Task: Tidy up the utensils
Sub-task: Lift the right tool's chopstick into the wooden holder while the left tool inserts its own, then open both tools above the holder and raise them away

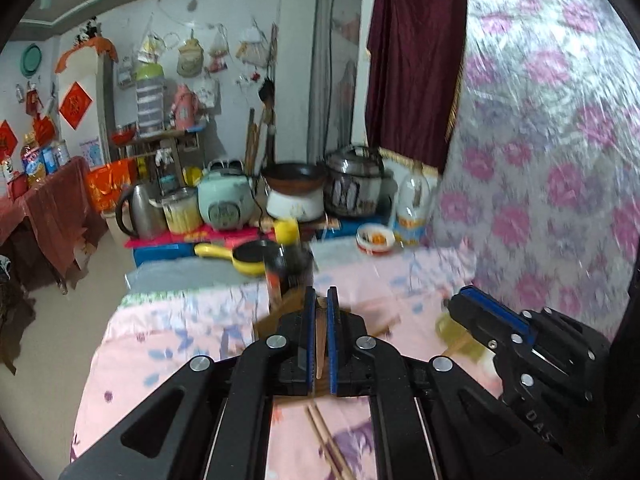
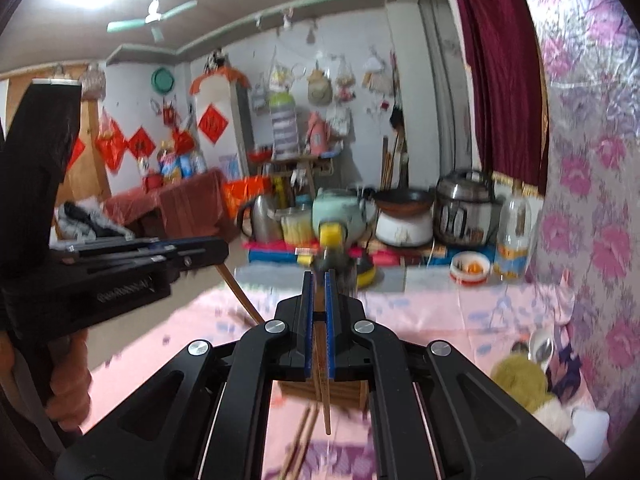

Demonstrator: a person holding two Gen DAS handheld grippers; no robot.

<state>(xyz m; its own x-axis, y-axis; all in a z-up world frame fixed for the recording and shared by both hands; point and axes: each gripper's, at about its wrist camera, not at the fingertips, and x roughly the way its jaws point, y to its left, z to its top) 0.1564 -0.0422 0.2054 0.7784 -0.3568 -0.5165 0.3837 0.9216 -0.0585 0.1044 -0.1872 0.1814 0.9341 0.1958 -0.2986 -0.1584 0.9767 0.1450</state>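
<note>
Chopsticks [image 1: 320,344] sit clamped between the blue-lined fingers [image 1: 309,320] of the left gripper [image 1: 321,296] in the left wrist view, the pads drawn narrow onto the thin wooden sticks, which run down through the gap. More loose chopsticks [image 1: 328,444] lie below on the pink floral cloth [image 1: 168,344] that covers the counter. Just past the fingertips stands a dark bottle with a yellow cap [image 1: 289,256], blurred. To the right the right gripper [image 1: 464,300] comes in at an angle over something yellowish and soft (too blurred to name). Beyond the counter are a yellow pan [image 1: 244,258], a pale green rice cooker [image 1: 225,200], a steel kettle [image 1: 140,212] and a small bowl [image 1: 375,238].

In the right wrist view, the right gripper [image 2: 319,280] is likewise closed tight on a pair of chopsticks [image 2: 323,380], which hang down between the fingers [image 2: 307,320] and end over a wooden box [image 2: 344,394]. Further sticks [image 2: 300,440] rest on the cloth near the box. At left the left gripper [image 2: 220,250] is seen side-on, held by a hand [image 2: 70,384], with a chopstick [image 2: 240,296] slanting down from its tip. A metal spoon [image 2: 542,346] lies at right beside a yellow-green cloth [image 2: 518,380].
</note>
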